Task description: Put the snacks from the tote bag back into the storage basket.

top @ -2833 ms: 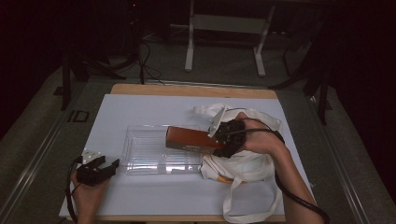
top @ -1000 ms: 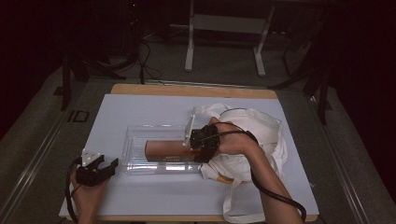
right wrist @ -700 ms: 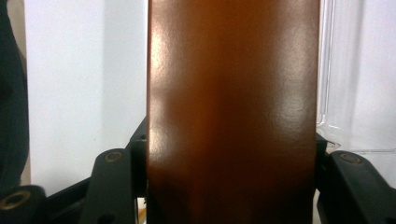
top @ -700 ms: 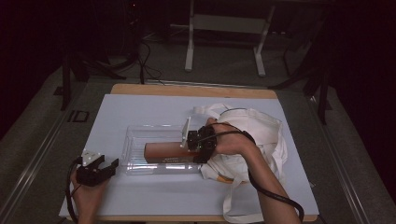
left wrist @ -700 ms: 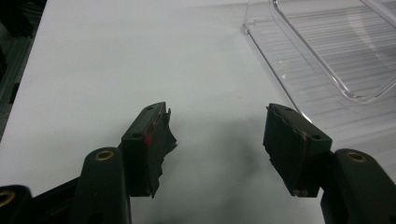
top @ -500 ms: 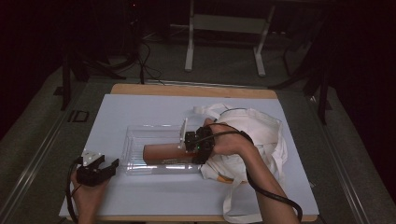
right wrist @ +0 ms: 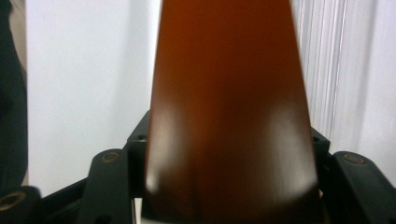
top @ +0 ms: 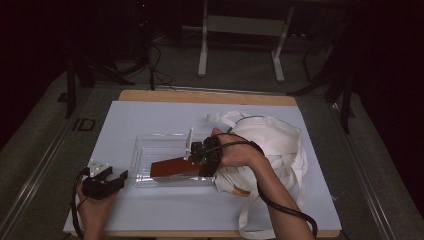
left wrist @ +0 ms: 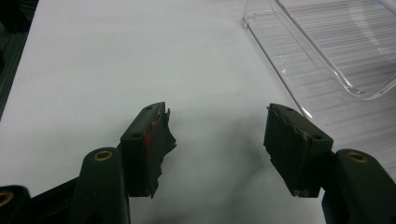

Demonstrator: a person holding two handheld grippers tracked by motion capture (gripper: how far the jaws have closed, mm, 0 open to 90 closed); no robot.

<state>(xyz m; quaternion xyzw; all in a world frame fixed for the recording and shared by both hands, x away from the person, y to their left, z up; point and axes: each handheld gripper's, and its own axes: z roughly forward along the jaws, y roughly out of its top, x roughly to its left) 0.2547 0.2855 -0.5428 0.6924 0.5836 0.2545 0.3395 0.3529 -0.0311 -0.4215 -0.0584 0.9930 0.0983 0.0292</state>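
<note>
A: Item at right tongs (top: 196,159)?
B: Brown flat packet (top: 171,167), lying in clear tray (top: 145,150), jaws just opening around its end.
A: Behind those tongs?
B: White cloth bag (top: 272,142). Left tongs (top: 111,176) well apart, on desk (top: 150,117).

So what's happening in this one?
A person works at a table with a gripper in each hand. The right gripper has a brown block between its jaws, lying in the clear tray; the jaws have just been opening, and whether they grip it is hard to tell. A white cloth bag lies beside the tray, under the right hand. The left gripper rests open and empty on the white mat near the tray's corner.
</note>
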